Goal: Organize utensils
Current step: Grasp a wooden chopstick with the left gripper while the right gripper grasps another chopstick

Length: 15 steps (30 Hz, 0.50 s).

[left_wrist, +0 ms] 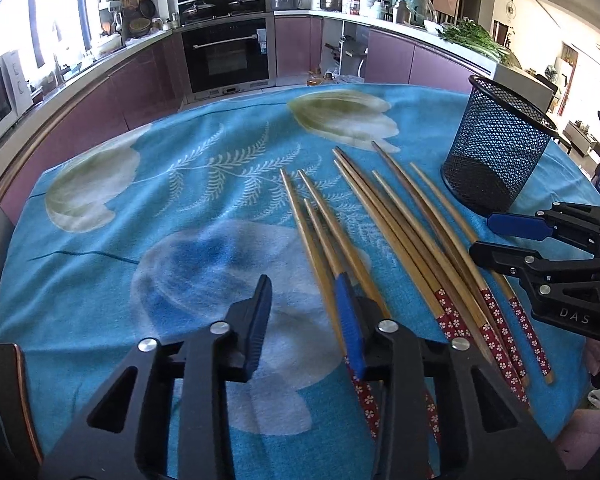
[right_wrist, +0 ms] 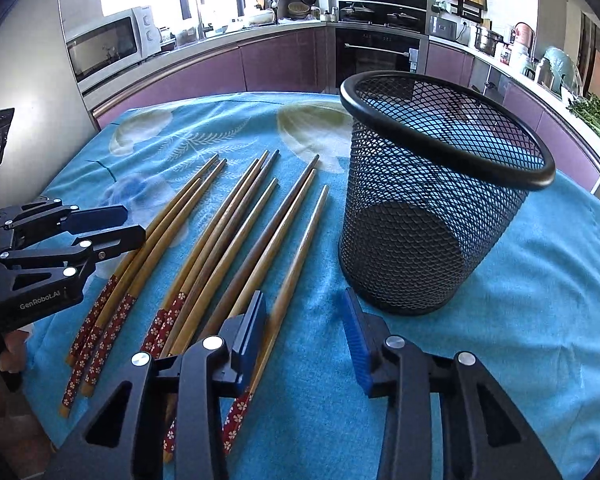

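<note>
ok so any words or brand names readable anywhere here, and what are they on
"DAS": white letters on the black body of the right gripper, cut off at the frame edge.
"GenRobot.AI": white on the black body of the left gripper.
Stickers on the oven door and markings on the microwave: too small to read.

chopsticks (right_wrist: 236, 240): tan-brown wood, red near ends with white flowers | mesh cup (right_wrist: 432, 216): black | tablecloth (left_wrist: 180, 208): blue, white-green tulips, pale fern sprigs | gripper pads (left_wrist: 350, 328): blue | far cabinets (left_wrist: 388, 56): purple
</note>
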### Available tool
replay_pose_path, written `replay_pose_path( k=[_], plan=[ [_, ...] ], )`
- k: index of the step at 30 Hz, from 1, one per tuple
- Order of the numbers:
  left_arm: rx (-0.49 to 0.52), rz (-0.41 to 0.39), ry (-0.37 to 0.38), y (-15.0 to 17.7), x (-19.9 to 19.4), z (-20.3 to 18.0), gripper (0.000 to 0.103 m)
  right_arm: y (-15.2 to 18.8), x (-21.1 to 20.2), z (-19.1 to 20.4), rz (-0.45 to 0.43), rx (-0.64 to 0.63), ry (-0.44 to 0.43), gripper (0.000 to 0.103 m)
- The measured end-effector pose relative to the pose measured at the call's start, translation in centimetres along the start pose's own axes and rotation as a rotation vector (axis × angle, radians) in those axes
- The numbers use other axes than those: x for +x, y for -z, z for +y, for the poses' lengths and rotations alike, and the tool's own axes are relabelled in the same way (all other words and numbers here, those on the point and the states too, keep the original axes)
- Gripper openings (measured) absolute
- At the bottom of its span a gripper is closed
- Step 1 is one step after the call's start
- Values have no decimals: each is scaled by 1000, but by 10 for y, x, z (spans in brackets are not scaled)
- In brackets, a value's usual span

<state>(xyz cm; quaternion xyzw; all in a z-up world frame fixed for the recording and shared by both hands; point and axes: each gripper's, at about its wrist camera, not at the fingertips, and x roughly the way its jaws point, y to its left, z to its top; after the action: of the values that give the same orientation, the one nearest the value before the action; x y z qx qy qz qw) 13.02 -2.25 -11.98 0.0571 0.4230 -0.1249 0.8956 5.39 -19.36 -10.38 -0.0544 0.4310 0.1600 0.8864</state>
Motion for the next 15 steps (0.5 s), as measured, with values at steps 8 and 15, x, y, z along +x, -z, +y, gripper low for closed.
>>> replay_pose_path(
  k=[8,15],
  plan=[
    [4,29,12,-7,6,-6,20,-5,4,1,3,4,-26,22],
    [-58,31,49,-10,10,-3,8,-7,4,-6,3,72,-96,6]
  ],
)
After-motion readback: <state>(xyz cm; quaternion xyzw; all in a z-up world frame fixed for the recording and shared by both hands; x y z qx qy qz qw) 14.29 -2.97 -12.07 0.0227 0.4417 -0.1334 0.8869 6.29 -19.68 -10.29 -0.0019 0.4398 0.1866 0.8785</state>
